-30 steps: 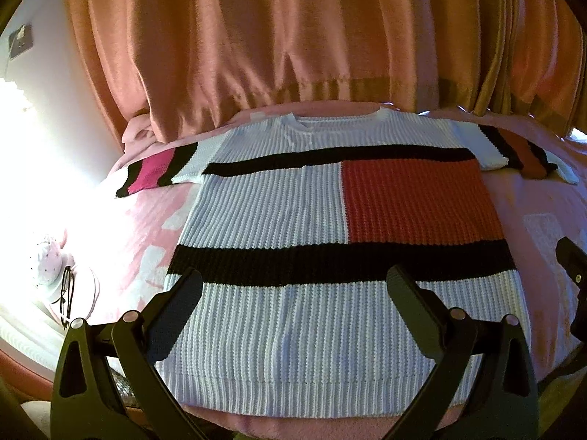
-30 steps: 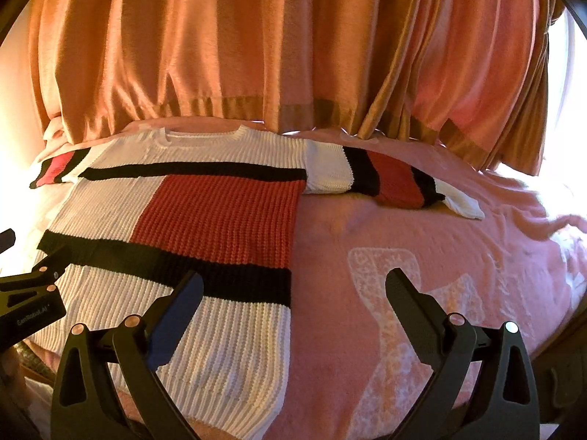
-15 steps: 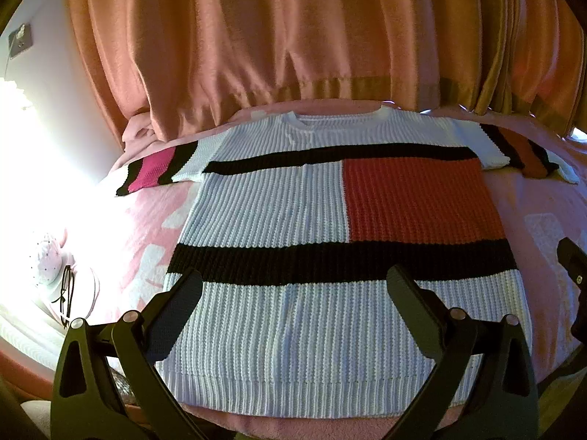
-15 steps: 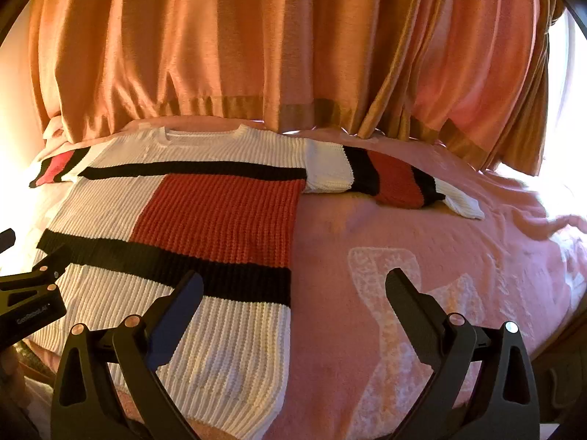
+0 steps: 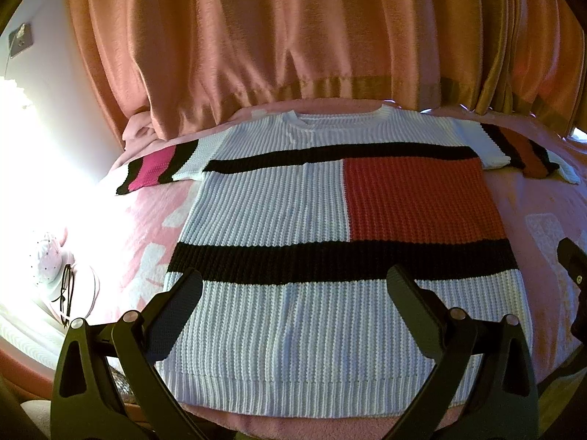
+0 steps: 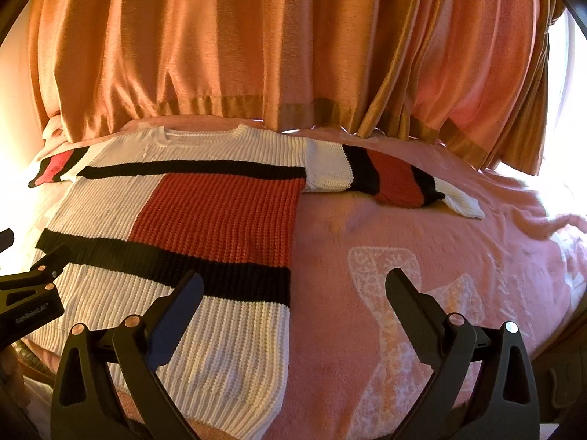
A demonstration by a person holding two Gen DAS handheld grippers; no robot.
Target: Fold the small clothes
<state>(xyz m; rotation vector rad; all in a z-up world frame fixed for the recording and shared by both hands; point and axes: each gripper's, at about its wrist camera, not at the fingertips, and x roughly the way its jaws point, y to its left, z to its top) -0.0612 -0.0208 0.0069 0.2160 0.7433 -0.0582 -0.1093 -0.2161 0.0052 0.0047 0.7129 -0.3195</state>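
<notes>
A white knit sweater with black bands and a red block lies flat, front up, on a pink blanket; it also shows in the right wrist view. Both striped sleeves are spread out sideways, the left one and the right one. My left gripper is open and empty, hovering over the sweater's lower hem. My right gripper is open and empty, over the sweater's right hem corner and the bare blanket. The left gripper's body shows at the right wrist view's left edge.
The pink blanket with white patterns covers the bed. Orange curtains hang along the far edge. A white object and glasses lie at the bed's left side in bright light. A wall socket is at upper left.
</notes>
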